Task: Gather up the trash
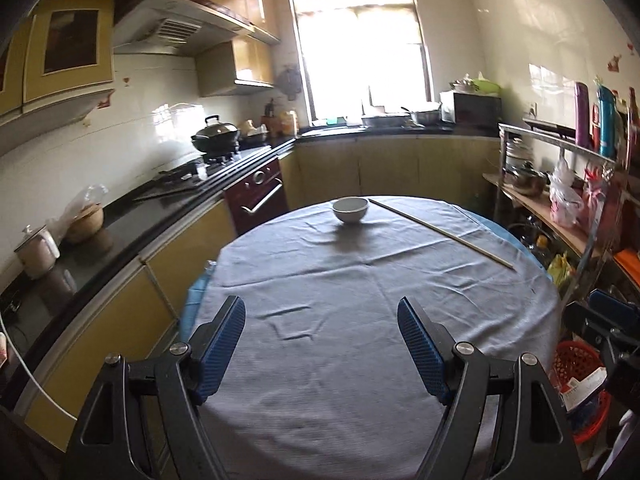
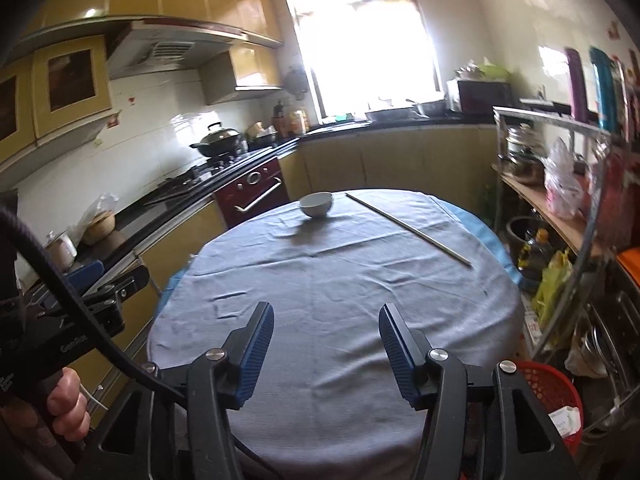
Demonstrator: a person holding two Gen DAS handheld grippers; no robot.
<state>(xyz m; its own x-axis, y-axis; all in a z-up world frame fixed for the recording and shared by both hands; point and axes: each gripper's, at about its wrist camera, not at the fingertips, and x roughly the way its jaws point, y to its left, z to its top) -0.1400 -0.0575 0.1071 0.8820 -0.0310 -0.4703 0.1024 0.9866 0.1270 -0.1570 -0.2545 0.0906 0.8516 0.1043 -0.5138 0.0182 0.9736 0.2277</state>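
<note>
A round table under a grey cloth (image 1: pixel 360 280) (image 2: pixel 340 280) fills the middle of both views. A white bowl (image 1: pixel 350 209) (image 2: pixel 316 204) stands at its far side, with a pair of chopsticks (image 1: pixel 440 232) (image 2: pixel 408 229) lying to its right. A red trash basket (image 1: pixel 580 384) (image 2: pixel 548 396) with paper scraps in it stands on the floor by the table's near right. My left gripper (image 1: pixel 322 312) is open and empty over the near edge of the table. My right gripper (image 2: pixel 326 318) is open and empty there too. No loose trash shows on the cloth.
A black kitchen counter (image 1: pixel 132 216) with a stove, a wok (image 1: pixel 216 136) and jars runs along the left. A metal shelf rack (image 1: pixel 560 208) with pots, bags and bottles stands close to the table's right. The left gripper's body shows at the right wrist view's left edge (image 2: pixel 96 296).
</note>
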